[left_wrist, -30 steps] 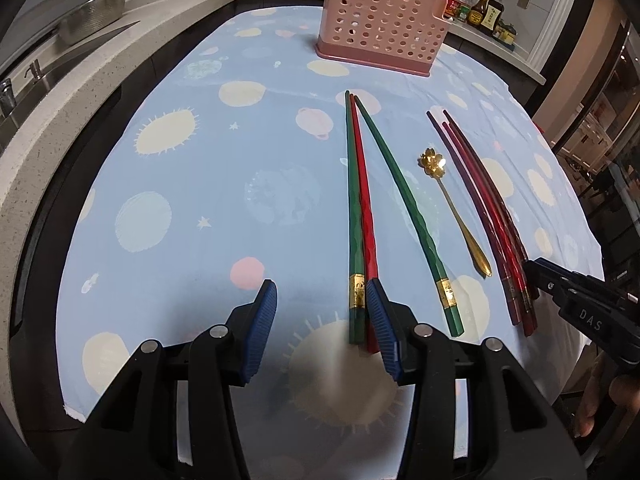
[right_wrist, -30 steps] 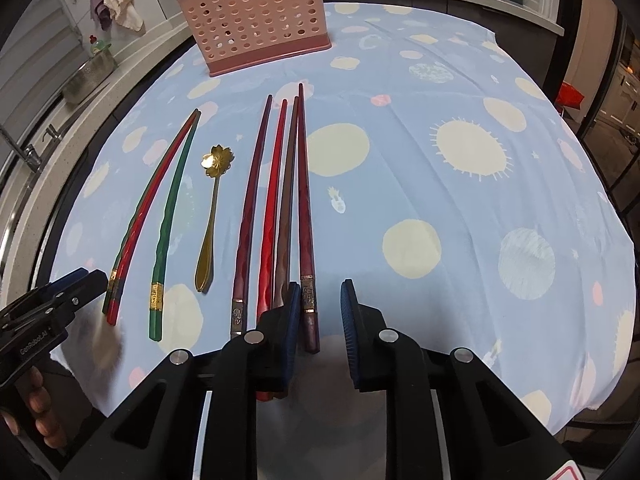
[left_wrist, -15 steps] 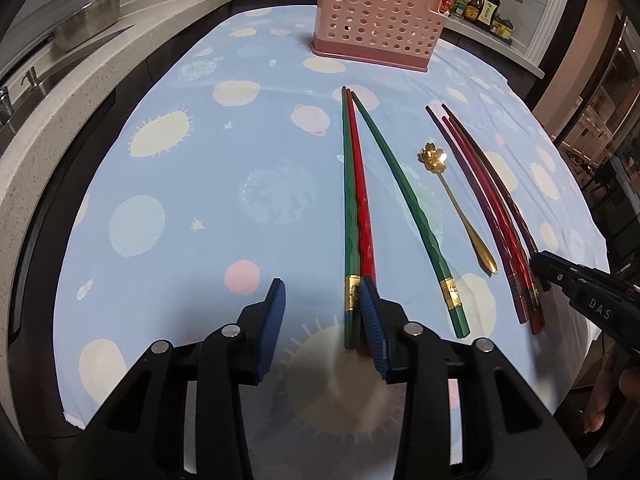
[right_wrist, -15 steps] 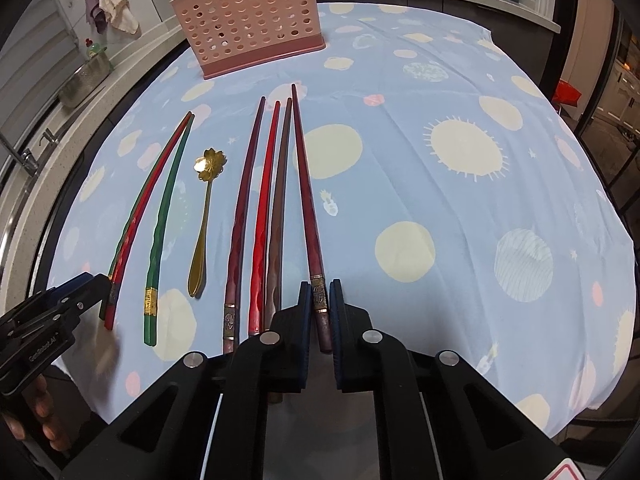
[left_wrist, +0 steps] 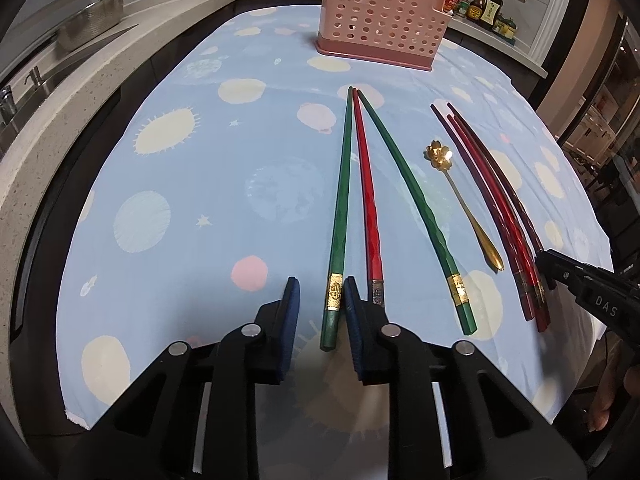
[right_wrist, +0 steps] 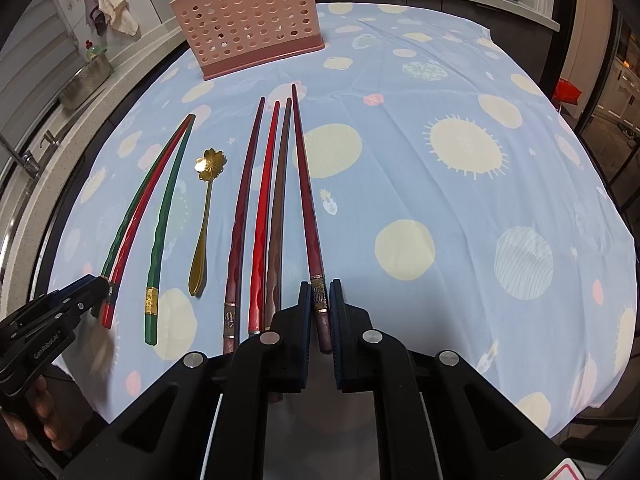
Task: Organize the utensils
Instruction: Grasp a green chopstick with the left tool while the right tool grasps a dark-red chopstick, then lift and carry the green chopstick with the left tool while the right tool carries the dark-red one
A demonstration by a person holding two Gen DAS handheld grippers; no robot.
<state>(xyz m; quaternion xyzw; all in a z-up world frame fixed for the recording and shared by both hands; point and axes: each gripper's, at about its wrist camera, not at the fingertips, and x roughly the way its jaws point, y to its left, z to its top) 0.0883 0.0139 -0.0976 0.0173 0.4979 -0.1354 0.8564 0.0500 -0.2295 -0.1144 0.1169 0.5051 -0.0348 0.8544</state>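
Gripper pads on the right gripper [right_wrist: 320, 312] are clamped on the handle end of the outermost dark red chopstick [right_wrist: 306, 200], just at its metal band, with the tip pointing away toward the pink holder [right_wrist: 248, 28]. That stick lies apart from its three neighbours [right_wrist: 264, 216], so it can lift cleanly; a slow, straight rise, keeping the stick level, should avoid dragging the brown one beside it.

On the other side, the left gripper [left_wrist: 320, 312] is closing, its jaws now narrow, around the gold band of the left green chopstick [left_wrist: 340, 208]. The right pad [left_wrist: 354, 320] looks to sit against or very near the stick while the left pad [left_wrist: 290, 320] is not yet on it, so I judge the grip unfinished. The red chopstick [left_wrist: 370, 208] lies just outside the right pad, very close. The care here is to let the pads meet squarely on the green stick alone and not pinch or nudge the red one, whose far tip touches the green tip.

A second green chopstick [left_wrist: 416, 208] and a gold spoon [left_wrist: 464, 200] with a flower bowl lie between the two groups on the blue patterned cloth [left_wrist: 180, 200] over the table. The holder stands at the far end, well apart from everything, so each stick must travel across, tip up, and drop into the holder from above. Holding near the thick end helps, though a long stick may swing if the grip is loose.
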